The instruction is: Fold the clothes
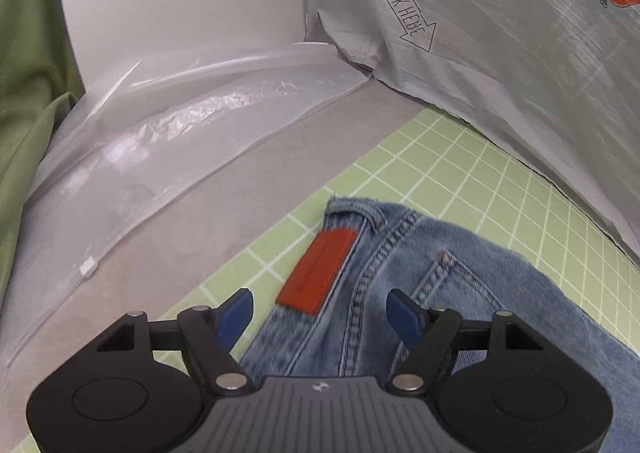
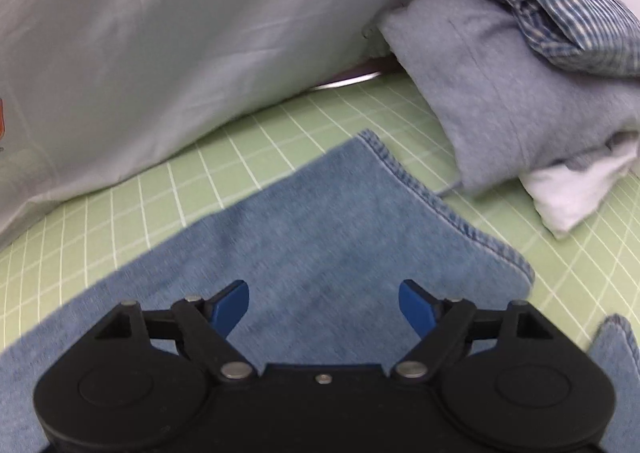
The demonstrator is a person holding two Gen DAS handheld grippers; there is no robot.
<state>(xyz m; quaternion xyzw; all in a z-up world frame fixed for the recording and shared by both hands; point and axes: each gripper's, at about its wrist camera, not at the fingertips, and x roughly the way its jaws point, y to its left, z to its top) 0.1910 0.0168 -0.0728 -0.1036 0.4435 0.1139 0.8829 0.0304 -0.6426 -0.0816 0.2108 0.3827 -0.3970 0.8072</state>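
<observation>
Light blue jeans point(image 1: 420, 293) lie flat on a green grid mat point(image 1: 460, 173). In the left wrist view I see the waistband end with a red-orange patch point(image 1: 318, 271) and a back pocket. My left gripper point(image 1: 320, 311) is open just above the waistband, patch between its blue fingertips. In the right wrist view the jeans' leg point(image 2: 320, 233) with its stitched hem point(image 2: 424, 181) lies across the mat point(image 2: 240, 149). My right gripper point(image 2: 324, 303) is open and empty above the leg. A second hem corner point(image 2: 616, 349) shows at lower right.
A grey-white sheet with an arrow print and a carrot point(image 1: 500, 53) stands along the mat's far side, also in the right wrist view point(image 2: 180, 53). A clear plastic bag point(image 1: 180, 125) and green cloth point(image 1: 24, 93) lie left. A stack of folded clothes point(image 2: 520, 93) sits right.
</observation>
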